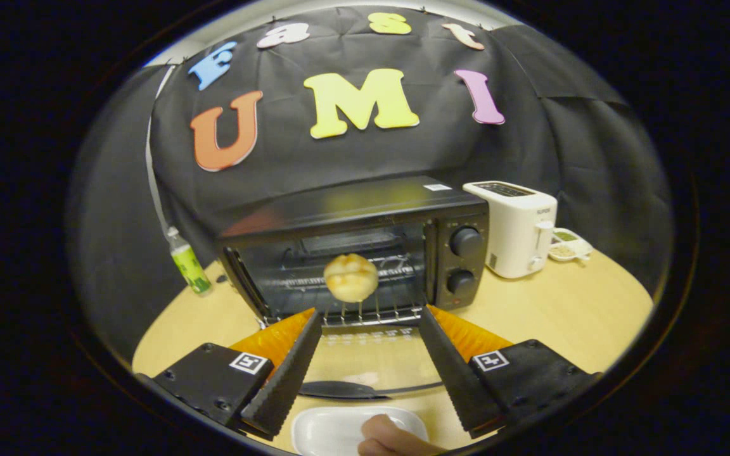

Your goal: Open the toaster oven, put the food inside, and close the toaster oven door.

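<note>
Fingers [370, 320] apart; one bun [350, 277].

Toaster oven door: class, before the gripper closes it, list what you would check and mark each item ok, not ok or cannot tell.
1. Toaster oven door is fully folded down: ok.
2. Bun is on the wire rack, inside the opening: ok.
3. Bun sits far enough back to clear the closing door: cannot tell.
4. Gripper is open, with nothing between its fingers: ok.
5. Door handle is uncovered and lies between the fingers: ok.
6. Space around the handle is free: cannot tell; a hand rests at the white plate, just short of the handle.
</note>
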The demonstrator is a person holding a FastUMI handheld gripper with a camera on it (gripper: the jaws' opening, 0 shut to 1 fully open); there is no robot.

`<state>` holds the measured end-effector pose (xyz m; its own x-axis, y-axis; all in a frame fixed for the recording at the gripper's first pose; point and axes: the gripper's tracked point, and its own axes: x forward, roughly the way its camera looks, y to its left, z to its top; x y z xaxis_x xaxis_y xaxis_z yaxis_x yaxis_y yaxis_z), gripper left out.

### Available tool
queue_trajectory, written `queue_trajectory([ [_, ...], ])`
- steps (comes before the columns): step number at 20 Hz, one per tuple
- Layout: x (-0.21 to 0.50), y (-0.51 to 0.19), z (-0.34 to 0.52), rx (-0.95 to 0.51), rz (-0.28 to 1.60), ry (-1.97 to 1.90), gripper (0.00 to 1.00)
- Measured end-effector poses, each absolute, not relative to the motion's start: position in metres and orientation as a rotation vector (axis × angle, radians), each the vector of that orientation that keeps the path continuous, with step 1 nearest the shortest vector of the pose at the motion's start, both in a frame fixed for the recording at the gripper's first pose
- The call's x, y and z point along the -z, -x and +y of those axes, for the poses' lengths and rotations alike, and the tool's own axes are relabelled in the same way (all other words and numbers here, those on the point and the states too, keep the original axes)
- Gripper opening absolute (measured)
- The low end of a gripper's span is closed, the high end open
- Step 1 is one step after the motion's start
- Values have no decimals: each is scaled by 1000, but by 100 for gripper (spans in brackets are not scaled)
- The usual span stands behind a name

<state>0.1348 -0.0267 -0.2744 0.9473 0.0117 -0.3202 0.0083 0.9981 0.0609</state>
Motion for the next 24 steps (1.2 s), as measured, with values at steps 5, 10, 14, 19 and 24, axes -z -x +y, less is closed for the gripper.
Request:
queue_trajectory([
  [5,313,-110,10,-70,464,-46,100],
  [10,342,-86,41,-95,524,44,100],
  [14,357,-83,46,-78,556,27,100],
  [19,369,-93,40,-52,603,-74,100],
  [24,357,-95,40,-36,582,-26,100],
])
